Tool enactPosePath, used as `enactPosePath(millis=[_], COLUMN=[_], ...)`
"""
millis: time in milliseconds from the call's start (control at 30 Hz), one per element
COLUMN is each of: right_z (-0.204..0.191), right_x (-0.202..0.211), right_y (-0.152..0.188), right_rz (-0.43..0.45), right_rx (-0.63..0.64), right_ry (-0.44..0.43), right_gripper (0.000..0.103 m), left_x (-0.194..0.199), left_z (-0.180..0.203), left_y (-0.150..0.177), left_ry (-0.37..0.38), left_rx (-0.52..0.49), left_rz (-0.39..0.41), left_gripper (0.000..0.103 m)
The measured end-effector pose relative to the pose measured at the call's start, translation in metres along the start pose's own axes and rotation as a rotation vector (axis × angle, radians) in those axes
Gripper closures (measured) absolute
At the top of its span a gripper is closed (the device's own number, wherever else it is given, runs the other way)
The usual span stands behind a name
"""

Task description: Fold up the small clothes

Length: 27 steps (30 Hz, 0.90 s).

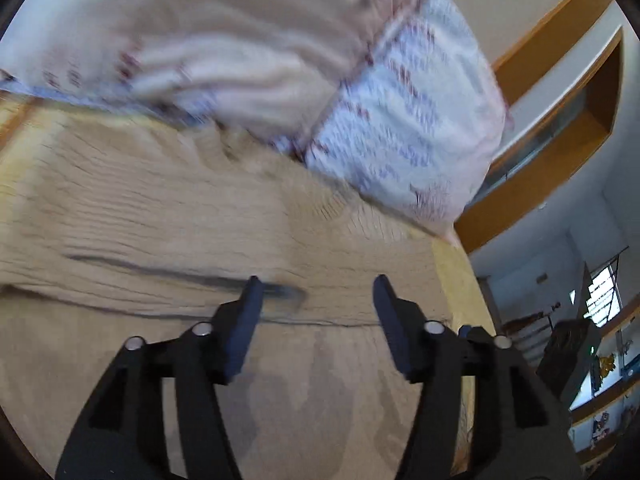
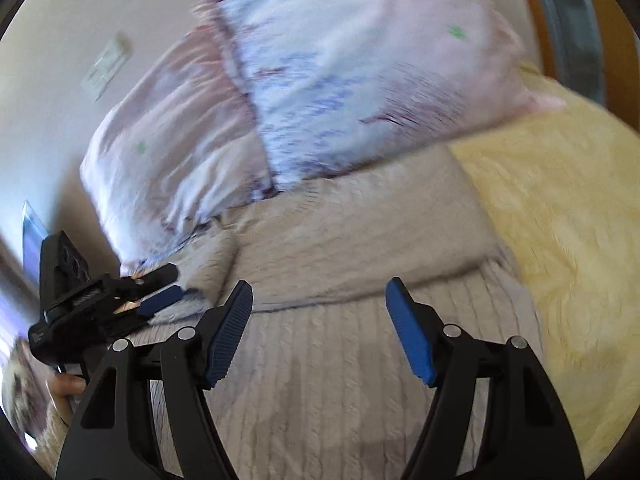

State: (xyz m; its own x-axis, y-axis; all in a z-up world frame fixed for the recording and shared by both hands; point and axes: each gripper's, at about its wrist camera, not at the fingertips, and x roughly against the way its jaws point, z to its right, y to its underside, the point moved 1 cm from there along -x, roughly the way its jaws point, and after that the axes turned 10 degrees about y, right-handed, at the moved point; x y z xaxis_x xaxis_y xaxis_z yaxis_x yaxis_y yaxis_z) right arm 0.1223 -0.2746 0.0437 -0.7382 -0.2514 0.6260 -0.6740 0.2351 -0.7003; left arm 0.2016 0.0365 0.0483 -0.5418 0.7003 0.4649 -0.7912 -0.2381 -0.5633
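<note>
Motion blur smears the pillow (image 1: 404,120) print and sweater (image 2: 340,248) knit

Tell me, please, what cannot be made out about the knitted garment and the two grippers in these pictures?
- Beige knitted garment: its type and full outline are unclear; motion blur, the pillow over its far edge, and the picture's bottom edge cut it off in both wrist views.
- Left gripper: in the right wrist view its tips merge with the knit, so contact cannot be judged.
- Right gripper: whether its open fingers touch the garment is unclear.

sweater (image 2: 360,360): beige cable-knit | pillow (image 2: 340,80): white-pink, blue-purple print | blanket (image 2: 560,220): pale yellow
</note>
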Motion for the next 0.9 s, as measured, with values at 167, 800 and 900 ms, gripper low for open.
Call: enactPosePath(millis=[167, 800, 900], right_z=[-0.071, -0.233, -0.219], right_x=[-0.018, -0.140, -0.134], right_y=[-0.013, 0.042, 0.028], right_rz=[0.005, -0.114, -0.103], right_rx=[0.255, 0.735, 0.625], right_ry=[-0.093, -0.100, -0.119], right_gripper=[0.042, 0.085, 0.098], left_x=[0.064, 0.071, 0.071], left_z=[-0.053, -0.119, -0.119], left_y=[-0.005, 0.009, 0.009], left_ry=[-0.115, -0.159, -0.160], left_rx=[0.094, 0.224, 0.227], left_rz=[0.121, 0.066, 0.069], left_gripper=[0.047, 0.073, 0.073])
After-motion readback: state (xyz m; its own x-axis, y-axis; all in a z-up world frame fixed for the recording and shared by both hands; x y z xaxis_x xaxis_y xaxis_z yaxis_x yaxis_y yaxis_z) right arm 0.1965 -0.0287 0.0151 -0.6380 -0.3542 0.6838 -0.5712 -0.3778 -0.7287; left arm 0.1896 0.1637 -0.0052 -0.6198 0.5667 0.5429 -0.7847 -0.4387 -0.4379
